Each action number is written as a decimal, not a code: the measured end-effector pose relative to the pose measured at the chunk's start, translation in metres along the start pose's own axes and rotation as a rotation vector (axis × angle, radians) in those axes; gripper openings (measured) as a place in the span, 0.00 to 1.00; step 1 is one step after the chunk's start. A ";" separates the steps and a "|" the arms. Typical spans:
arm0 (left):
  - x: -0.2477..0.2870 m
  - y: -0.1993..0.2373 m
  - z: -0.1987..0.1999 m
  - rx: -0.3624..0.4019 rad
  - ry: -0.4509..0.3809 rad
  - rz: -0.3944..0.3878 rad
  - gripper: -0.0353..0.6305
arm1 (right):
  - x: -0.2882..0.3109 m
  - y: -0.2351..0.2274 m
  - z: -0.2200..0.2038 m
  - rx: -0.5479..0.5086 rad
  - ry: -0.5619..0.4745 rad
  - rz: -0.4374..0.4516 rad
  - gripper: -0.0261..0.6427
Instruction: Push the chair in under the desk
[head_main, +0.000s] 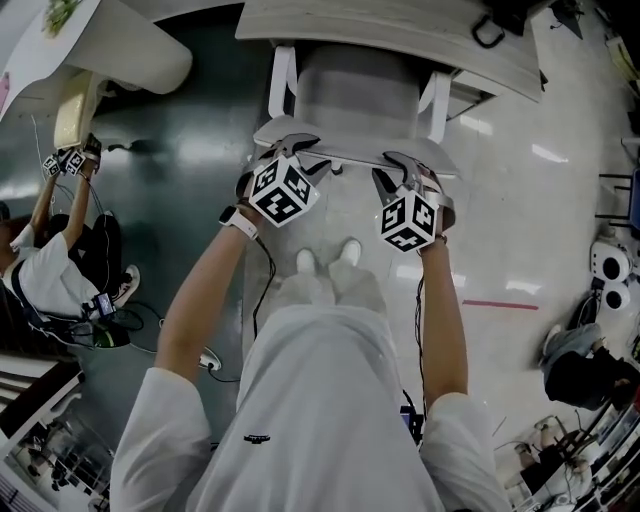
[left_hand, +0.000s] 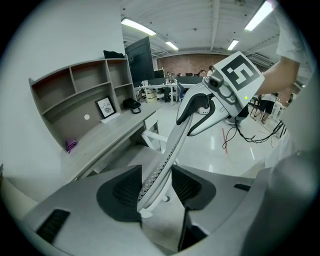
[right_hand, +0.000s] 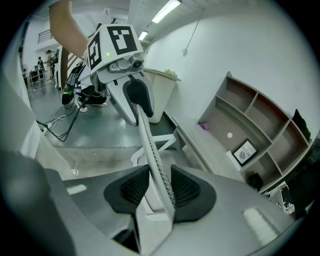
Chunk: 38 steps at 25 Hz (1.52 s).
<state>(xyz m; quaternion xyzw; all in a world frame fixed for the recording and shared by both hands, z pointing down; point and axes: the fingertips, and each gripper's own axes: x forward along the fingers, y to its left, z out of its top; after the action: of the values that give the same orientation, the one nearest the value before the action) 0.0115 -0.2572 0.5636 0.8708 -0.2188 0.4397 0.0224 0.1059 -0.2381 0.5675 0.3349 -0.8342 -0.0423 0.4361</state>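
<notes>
**Pale grey chair, pinched at the backrest rim, seat partly under the desk**

*Head view.* The chair stands straight ahead of the person. Its seat front lies beneath the desk, while the backrest and white armrests remain outside. The left gripper and right gripper sit on the backrest's top rim, well apart, one toward each corner.

*Left gripper view.* The two ribbed pads close on the thin perforated rim and pinch it edge-on. The right gripper holds the same rim farther along.

*Right gripper view.* These pads nip the rim likewise. The desk and a shelf unit lie beyond.

*Handling (judgement).* The rim looks thin and somewhat springy, so it probably flexes before the chair moves. Its smooth plastic may slide between the pads under a steep push. The base is hidden, so whether the chair rolls cannot be told, though the glossy floor suggests little drag. A hold at both corners suits straight steering, and the armrests must clear the desk edge.
</notes>
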 end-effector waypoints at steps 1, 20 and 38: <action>0.001 0.002 0.002 0.001 -0.006 0.003 0.33 | 0.001 -0.002 0.000 0.006 0.000 0.001 0.26; 0.029 0.059 0.020 0.006 -0.021 0.039 0.35 | 0.038 -0.055 0.011 -0.004 -0.012 -0.016 0.26; 0.076 0.139 0.066 0.011 -0.048 0.103 0.35 | 0.086 -0.149 0.015 -0.019 -0.007 -0.017 0.26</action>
<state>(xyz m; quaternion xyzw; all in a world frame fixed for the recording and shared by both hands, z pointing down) 0.0451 -0.4260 0.5610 0.8689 -0.2612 0.4204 -0.0105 0.1383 -0.4079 0.5647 0.3374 -0.8324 -0.0550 0.4361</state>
